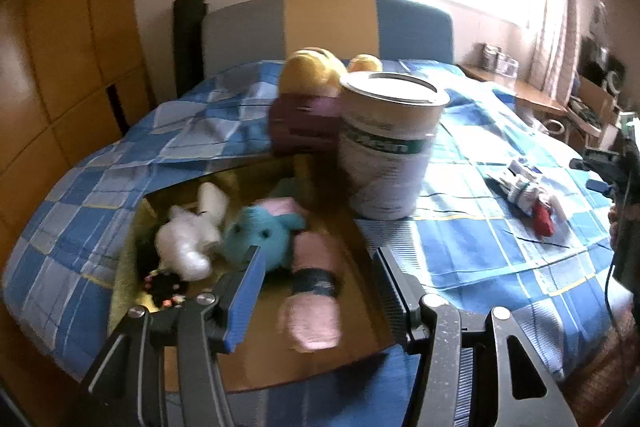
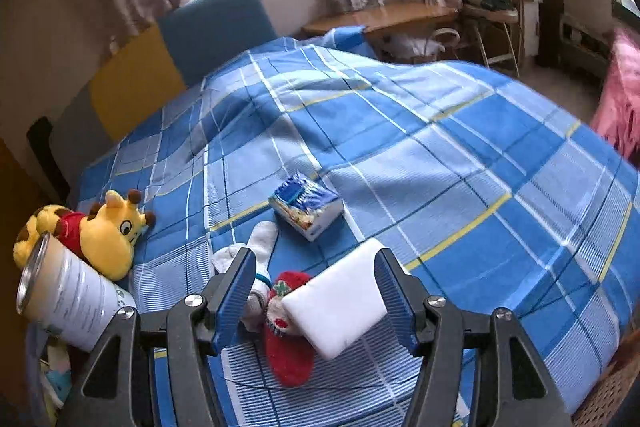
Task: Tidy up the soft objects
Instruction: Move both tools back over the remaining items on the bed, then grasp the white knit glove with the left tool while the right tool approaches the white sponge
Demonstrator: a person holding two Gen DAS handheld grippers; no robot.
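In the left wrist view a cardboard box (image 1: 280, 367) lies on the bed and holds a white plush (image 1: 188, 235), a teal plush (image 1: 260, 235), a pink rolled towel with a dark band (image 1: 312, 291) and a black beaded item (image 1: 162, 285). My left gripper (image 1: 316, 291) is open and empty above the box. In the right wrist view my right gripper (image 2: 316, 291) is open above a red sock (image 2: 288, 347), a white sock (image 2: 260, 247) and a white sponge block (image 2: 340, 303). A yellow giraffe plush (image 2: 104, 231) lies at the left.
A tall tin can (image 1: 388, 143) stands by the box, with a maroon box (image 1: 304, 127) and the giraffe (image 1: 316, 71) behind it. A tissue pack (image 2: 306, 205) lies on the blue checked bedspread (image 2: 440, 167). A wardrobe (image 1: 60, 67) is at the left, a desk (image 2: 380, 19) beyond the bed.
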